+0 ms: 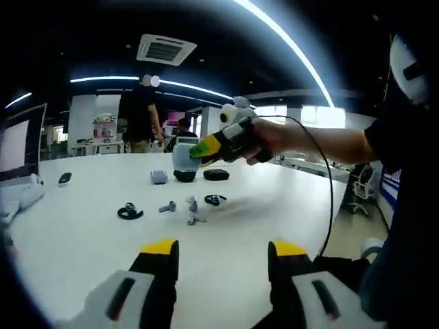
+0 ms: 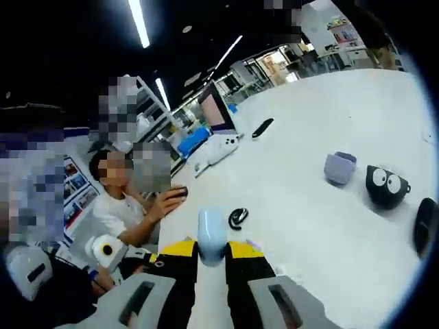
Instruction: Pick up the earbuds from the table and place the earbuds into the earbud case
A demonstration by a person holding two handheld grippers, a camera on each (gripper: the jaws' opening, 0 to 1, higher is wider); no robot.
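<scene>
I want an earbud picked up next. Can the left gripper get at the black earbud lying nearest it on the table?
Probably yes: the left gripper is open, and bare white table lies between it and the black earbud.

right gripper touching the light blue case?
Touching. In the right gripper view the jaws of the right gripper pinch the light blue case from both sides, lifted off the table.

Bright ceiling strips, warped soft edges
</scene>
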